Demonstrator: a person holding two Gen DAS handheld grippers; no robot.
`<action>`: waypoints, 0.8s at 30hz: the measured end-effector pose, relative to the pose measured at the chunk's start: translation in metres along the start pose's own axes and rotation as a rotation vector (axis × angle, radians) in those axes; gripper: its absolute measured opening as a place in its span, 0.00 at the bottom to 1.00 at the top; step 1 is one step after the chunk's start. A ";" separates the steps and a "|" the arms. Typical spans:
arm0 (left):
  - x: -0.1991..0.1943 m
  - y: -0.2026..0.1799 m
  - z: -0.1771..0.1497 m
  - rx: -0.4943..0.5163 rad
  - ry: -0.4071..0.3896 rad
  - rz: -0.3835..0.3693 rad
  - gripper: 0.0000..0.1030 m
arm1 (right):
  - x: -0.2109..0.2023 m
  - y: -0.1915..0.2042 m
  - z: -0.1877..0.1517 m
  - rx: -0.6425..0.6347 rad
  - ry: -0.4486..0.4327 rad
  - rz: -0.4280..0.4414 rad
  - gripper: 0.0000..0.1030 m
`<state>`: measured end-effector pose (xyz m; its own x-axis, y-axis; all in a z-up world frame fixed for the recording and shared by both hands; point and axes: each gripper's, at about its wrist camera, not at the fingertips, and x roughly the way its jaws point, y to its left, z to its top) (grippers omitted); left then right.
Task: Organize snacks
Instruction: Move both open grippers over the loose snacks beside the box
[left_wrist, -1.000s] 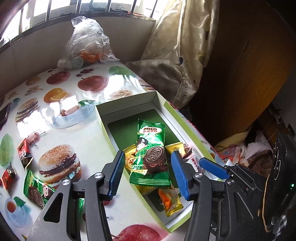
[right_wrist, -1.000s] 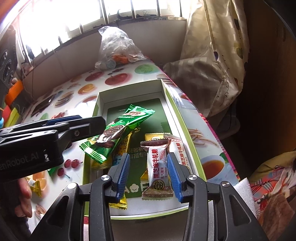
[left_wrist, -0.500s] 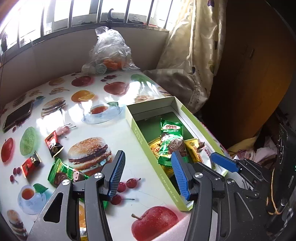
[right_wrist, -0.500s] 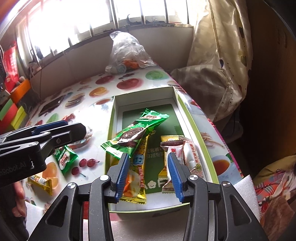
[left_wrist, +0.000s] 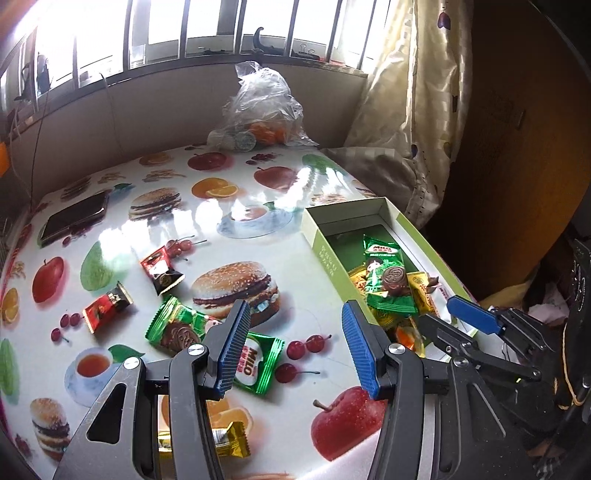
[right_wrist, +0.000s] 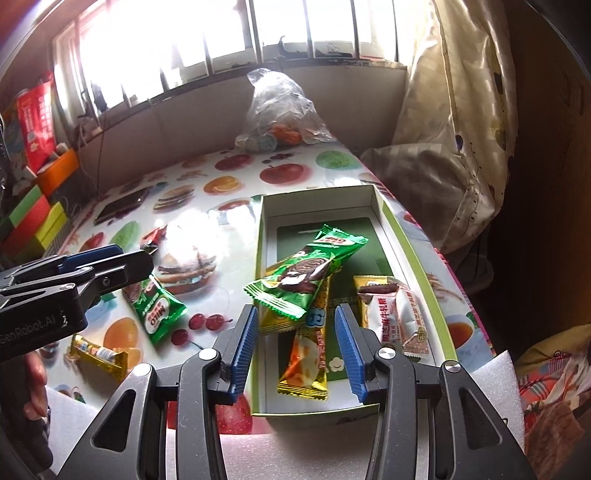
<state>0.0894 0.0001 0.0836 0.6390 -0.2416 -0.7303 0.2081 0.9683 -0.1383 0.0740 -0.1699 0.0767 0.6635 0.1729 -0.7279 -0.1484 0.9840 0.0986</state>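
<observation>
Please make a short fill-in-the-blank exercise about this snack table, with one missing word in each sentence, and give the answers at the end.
1. The Milo packet that lies on top of the other snacks in the box is mainly ____ in colour.
2. Both the left gripper and the right gripper have their jaws ____, holding nothing.
3. The phone lies on the tablecloth, ____ the box.
4. The clear plastic bag sits at the table's far edge, under the ____.

Answers: green; open; outside; window

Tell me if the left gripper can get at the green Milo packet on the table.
Probably yes. The left gripper is open and empty, and the green Milo packet lies flat on the table just beneath its left finger, with nothing on top.
</observation>
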 end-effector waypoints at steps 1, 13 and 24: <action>-0.002 0.003 -0.002 -0.003 -0.002 0.006 0.52 | 0.000 0.002 0.000 -0.004 -0.001 0.002 0.41; -0.015 0.046 -0.021 -0.088 -0.008 0.069 0.51 | 0.001 0.036 0.003 -0.064 -0.003 0.055 0.41; -0.028 0.098 -0.042 -0.195 -0.028 0.149 0.51 | 0.019 0.075 0.007 -0.144 0.033 0.124 0.41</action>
<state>0.0605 0.1041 0.0628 0.6729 -0.0944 -0.7337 -0.0353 0.9866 -0.1593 0.0808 -0.0929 0.0746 0.6094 0.2882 -0.7387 -0.3323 0.9387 0.0921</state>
